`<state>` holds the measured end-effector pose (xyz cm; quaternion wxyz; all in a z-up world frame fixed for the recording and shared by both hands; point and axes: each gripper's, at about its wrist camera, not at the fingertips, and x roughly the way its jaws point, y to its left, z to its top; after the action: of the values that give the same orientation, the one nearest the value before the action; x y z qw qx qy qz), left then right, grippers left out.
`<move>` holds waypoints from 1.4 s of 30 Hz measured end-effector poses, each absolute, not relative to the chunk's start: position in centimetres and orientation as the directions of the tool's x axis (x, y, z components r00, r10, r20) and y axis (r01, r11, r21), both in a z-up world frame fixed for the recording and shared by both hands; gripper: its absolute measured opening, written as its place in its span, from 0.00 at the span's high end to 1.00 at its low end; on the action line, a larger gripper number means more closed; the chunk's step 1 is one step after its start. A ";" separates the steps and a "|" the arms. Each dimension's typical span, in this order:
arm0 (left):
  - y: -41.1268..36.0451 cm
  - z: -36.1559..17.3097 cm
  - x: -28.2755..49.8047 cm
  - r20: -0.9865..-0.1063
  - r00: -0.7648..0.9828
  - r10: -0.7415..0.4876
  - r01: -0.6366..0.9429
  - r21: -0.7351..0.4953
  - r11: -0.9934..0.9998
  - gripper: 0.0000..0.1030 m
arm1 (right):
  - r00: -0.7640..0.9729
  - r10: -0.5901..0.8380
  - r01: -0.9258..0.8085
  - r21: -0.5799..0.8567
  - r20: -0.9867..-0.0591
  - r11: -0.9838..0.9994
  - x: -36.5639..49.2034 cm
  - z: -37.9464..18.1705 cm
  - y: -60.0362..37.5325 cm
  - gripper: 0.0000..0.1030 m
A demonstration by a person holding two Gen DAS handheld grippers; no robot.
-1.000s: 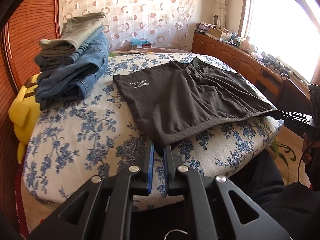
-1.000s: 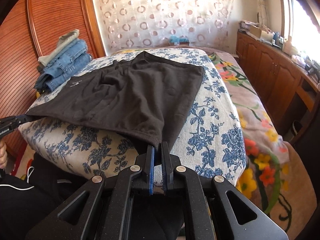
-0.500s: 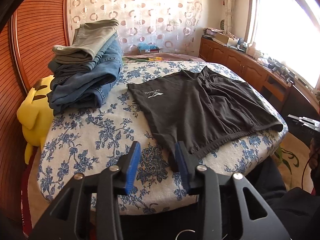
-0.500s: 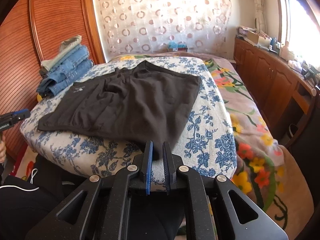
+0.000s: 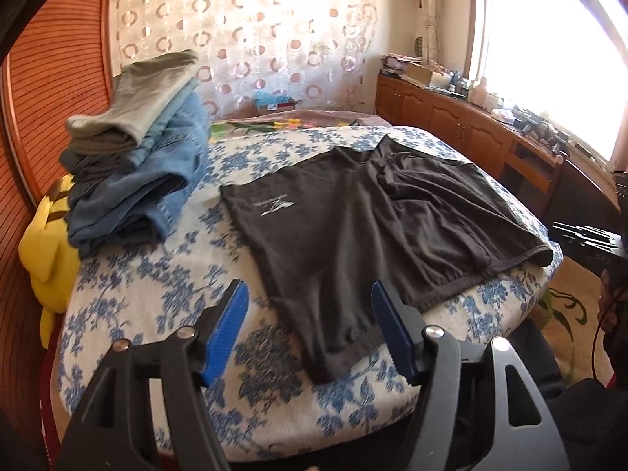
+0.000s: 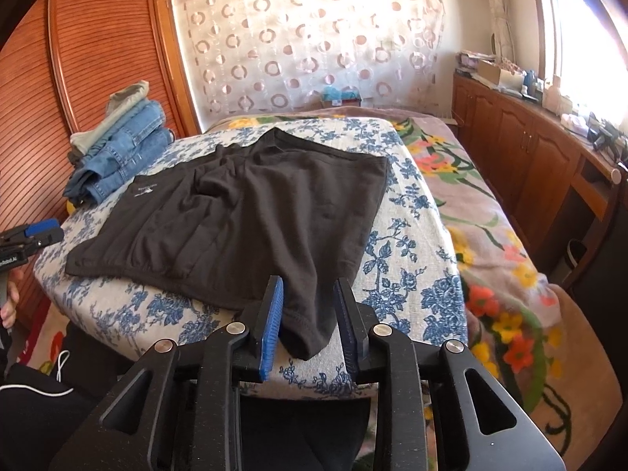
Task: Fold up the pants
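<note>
Black pants [image 5: 365,231] lie spread flat on the bed [image 5: 149,286], waistband edge nearest the person, legs running away toward the curtain.

Left hand-held gripper [image 5: 310,329]: jaws apart and opening, nothing pinched. The near-left waistband corner lies on the bed between and just ahead of the blue pads [image 5: 227,329], not touched by them.

Right hand-held gripper [image 6: 310,316]: jaws narrowly apart and opening. The near-right corner of the pants [image 6: 251,212] hangs over the bed edge between the jaws; pads look clear of the cloth, so I read it as let go.

Handling, my read: thin knit, light, fully limp. It won't hold shape and will drape and wrinkle wherever it's unsupported. Not fragile and not slippery; it may drag on the floral bed cover. Some bunching near the crotch, ahead and to the right of the left hand-held gripper.

Where to grab: pinch at hems and corners, the thicker stitched waistband or a leg hem, one point per hand-held gripper, and keep the span taut while carrying the fold over.

Stack of folded jeans [image 5: 133,180] sits ahead-left of the left hand-held gripper, clear of the pants.
</note>
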<state>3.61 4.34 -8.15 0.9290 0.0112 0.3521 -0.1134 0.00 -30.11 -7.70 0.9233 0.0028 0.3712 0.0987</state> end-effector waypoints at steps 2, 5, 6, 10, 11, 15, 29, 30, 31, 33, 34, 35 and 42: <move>3.8 -8.1 4.1 -0.656 0.727 -0.203 0.226 -0.050 0.973 0.36 | 0.704 0.184 -0.180 0.079 -0.686 0.981 0.3 -8.0 -30.1 0.75; 3.1 -8.4 4.8 -0.657 0.727 -0.197 0.234 -0.032 0.972 0.35 | 0.702 0.180 -0.179 0.074 -0.689 0.981 0.8 -8.3 -30.0 0.75; 2.8 -8.5 5.0 -0.655 0.730 -0.192 0.233 -0.025 0.972 0.35 | 0.703 0.176 -0.177 0.071 -0.689 0.982 0.9 -8.4 -30.0 0.74; 2.3 -9.3 5.8 -0.671 0.712 -0.209 0.245 -0.042 0.969 0.35 | 0.704 0.169 -0.165 0.073 -0.690 0.984 1.6 -8.6 -30.4 0.72; 2.2 -9.5 6.0 -0.675 0.707 -0.211 0.246 -0.044 0.968 0.35 | 0.706 0.165 -0.163 0.069 -0.689 0.984 1.9 -8.6 -30.5 0.72; 2.1 -9.9 6.5 -0.681 0.706 -0.192 0.232 -0.034 0.972 0.35 | 0.716 0.154 -0.156 0.059 -0.681 0.986 3.6 -8.3 -31.2 0.70; 2.5 -11.6 7.3 -0.717 0.678 -0.161 0.209 -0.021 0.978 0.35 | 0.643 0.114 -0.140 0.031 -0.758 0.990 8.9 -10.9 -31.7 0.91; 2.6 -11.8 7.3 -0.720 0.676 -0.158 0.207 -0.020 0.978 0.35 | 0.645 0.115 -0.146 0.026 -0.756 0.989 8.9 -10.8 -31.7 0.96; 2.6 -12.0 7.4 -0.723 0.673 -0.156 0.206 -0.019 0.978 0.35 | 0.649 0.117 -0.154 0.021 -0.752 0.988 9.0 -10.6 -31.7 0.99; 2.8 -12.3 7.4 -0.729 0.668 -0.150 0.202 -0.018 0.979 0.35 | 0.671 0.094 -0.148 -0.009 -0.736 0.989 8.9 -10.2 -31.8 1.00; 2.8 -12.5 7.4 -0.731 0.666 -0.148 0.200 -0.017 0.980 0.35 | 0.688 0.070 -0.131 -0.028 -0.723 0.991 9.0 -9.9 -32.0 1.00; 2.9 -12.6 7.4 -0.733 0.664 -0.147 0.198 -0.018 0.980 0.35 | 0.705 0.040 -0.103 -0.046 -0.708 0.994 9.0 -9.4 -32.4 1.00; 3.4 -13.3 7.6 -0.742 0.654 -0.148 0.190 -0.028 0.981 0.35 | 0.703 0.019 -0.064 -0.036 -0.710 0.997 8.7 -9.2 -33.6 1.00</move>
<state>7.62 3.38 -13.32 0.9090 0.0262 0.4055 -0.0929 8.67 -33.59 -9.24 0.9224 -0.0291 0.3844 0.0225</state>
